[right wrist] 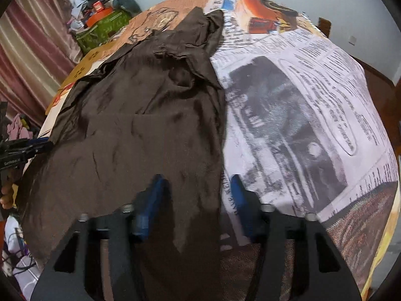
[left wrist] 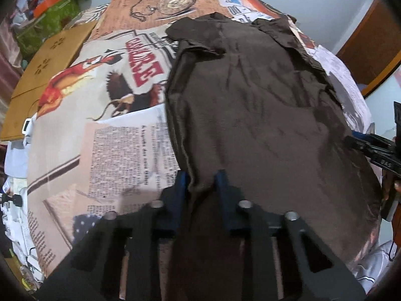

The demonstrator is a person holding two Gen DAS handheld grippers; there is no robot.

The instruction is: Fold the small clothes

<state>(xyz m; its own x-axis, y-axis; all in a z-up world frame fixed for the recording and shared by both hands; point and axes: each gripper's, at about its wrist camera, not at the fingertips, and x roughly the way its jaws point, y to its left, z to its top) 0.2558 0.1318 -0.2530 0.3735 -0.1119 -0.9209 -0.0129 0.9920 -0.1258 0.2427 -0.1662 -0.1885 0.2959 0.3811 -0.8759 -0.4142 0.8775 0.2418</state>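
Observation:
A dark brown garment [left wrist: 250, 113] [right wrist: 137, 125] lies spread out, with wrinkles, on a table under a newspaper-print cloth [left wrist: 112, 150] [right wrist: 300, 125]. My left gripper [left wrist: 201, 183] is at the garment's near left edge, its blue fingers close together and pinching a raised fold of the fabric. My right gripper [right wrist: 196, 188] straddles the near right edge. Its fingers stand wider apart, with fabric and a strip of tablecloth between them and no pad pressing. Each gripper also shows at the side of the other's view: the right gripper [left wrist: 356, 141], the left gripper [right wrist: 45, 146].
A flat tan board [left wrist: 50, 75] lies at the table's far left. Beyond it is a cluttered pile with a green bag [right wrist: 100, 32] and a striped curtain [right wrist: 30, 50]. A wooden door [left wrist: 371, 50] is at the right. A hand [right wrist: 6, 195] shows at the left edge.

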